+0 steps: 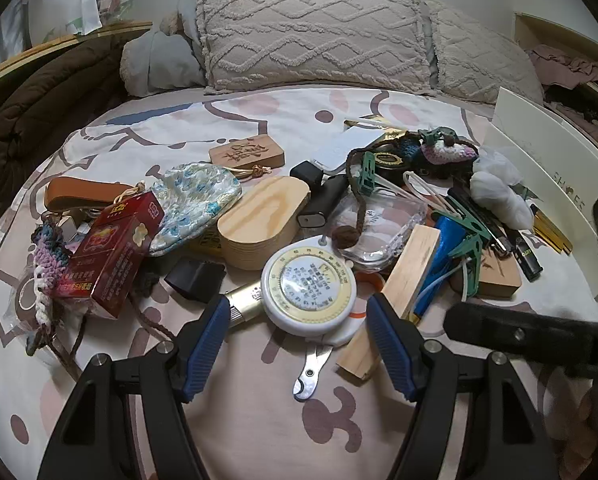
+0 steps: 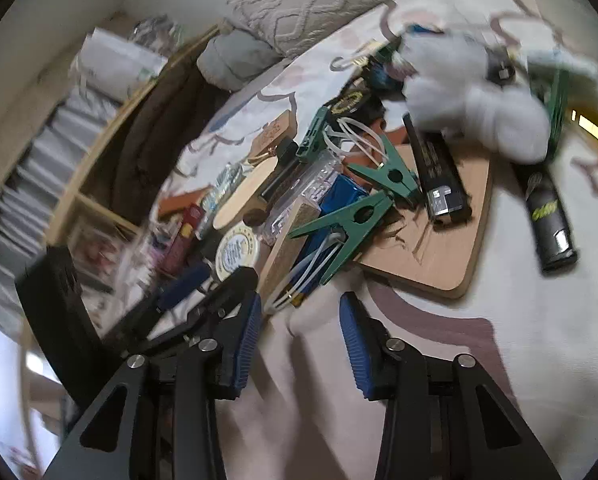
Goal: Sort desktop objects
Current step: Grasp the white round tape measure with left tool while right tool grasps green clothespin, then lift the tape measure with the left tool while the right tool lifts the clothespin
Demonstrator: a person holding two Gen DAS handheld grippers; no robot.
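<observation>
The left gripper (image 1: 295, 334) is open and holds nothing; the round white tape measure (image 1: 307, 292) lies on the bedsheet (image 1: 259, 420) between its blue pads, not squeezed. Just right of the tape measure lies a wooden block (image 1: 409, 276); left of it, a red box (image 1: 115, 252); behind it, an oval wooden box (image 1: 263, 224). The right gripper (image 2: 301, 340) is partly open with only sheet between its jaws; it is right of the tape measure, near two green clips (image 2: 355, 220).
</observation>
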